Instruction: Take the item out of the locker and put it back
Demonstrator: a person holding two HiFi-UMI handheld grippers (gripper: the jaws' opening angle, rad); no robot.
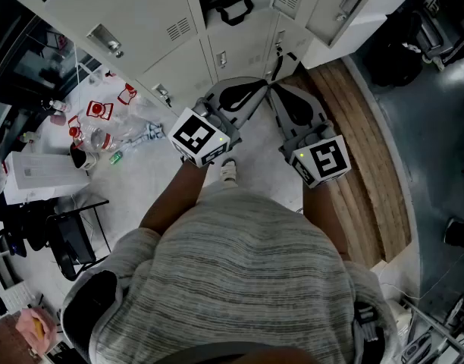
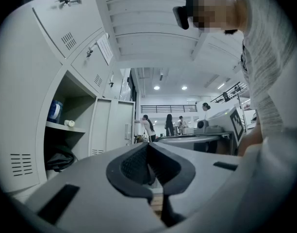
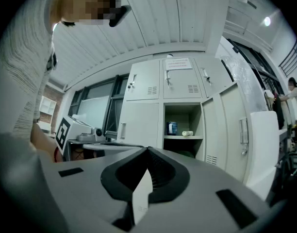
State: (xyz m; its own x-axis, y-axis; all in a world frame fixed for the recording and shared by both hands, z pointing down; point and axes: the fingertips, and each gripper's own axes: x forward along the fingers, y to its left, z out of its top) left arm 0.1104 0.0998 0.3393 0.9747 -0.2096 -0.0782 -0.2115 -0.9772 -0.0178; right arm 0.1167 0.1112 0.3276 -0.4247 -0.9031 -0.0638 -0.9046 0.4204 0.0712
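Left claw point(image 1: 262, 86) point(image 2: 148, 145): shut tight, the two dark pads pressed together, with nothing between them.
Right claw point(image 1: 277, 89) point(image 3: 147, 150): shut tight too, and it holds nothing.
Where the claws are: out in front of the person's body in the head view, side by side, with their tips close together and pointing at the lockers.
Open locker point(image 3: 184, 114) point(image 2: 76, 105): one grey locker has no door in front of it, so you can see inside. A shelf splits it into a top part and a bottom part.
Blue tub point(image 3: 172, 128) point(image 2: 54, 110): stands on the shelf inside the open locker, well away from both claws.
White roll point(image 3: 187, 133) point(image 2: 69, 123): lies on the same shelf, just beside the blue tub.
Dark bag point(image 2: 60, 159) point(image 1: 230, 6): sits slumped in the bottom part, under the shelf.
Floor mess point(image 1: 103, 127): clear bottles and red and white bits lie on the floor on the left, near the lockers.
Far-off people point(image 2: 147, 127): a few stand well back in the room.
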